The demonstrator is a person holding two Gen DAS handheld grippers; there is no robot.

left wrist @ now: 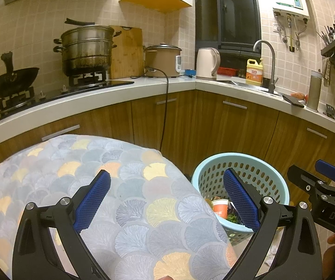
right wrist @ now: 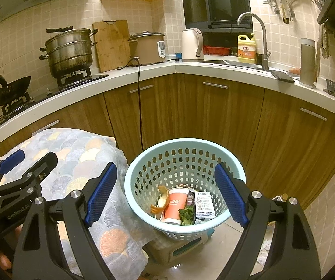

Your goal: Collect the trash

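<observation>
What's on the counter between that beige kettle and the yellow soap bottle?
A red tray sits between the kettle and the soap bottle, seen in the right wrist view.

Black-framed left gripper (left wrist: 166, 199) and right gripper (right wrist: 165, 193), blue textured fingers (right wrist: 100, 193), silver screws, white lettering.

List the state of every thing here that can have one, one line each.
left gripper: open, empty
right gripper: open, empty
basket: upright, holds trash
paper cup: in the basket, tilted
carton: in the basket
peel: in the basket
steamer pot: lidded, on the burner
rice cooker: lid shut, plugged in
kettle: lid shut
faucet: no water running
</observation>
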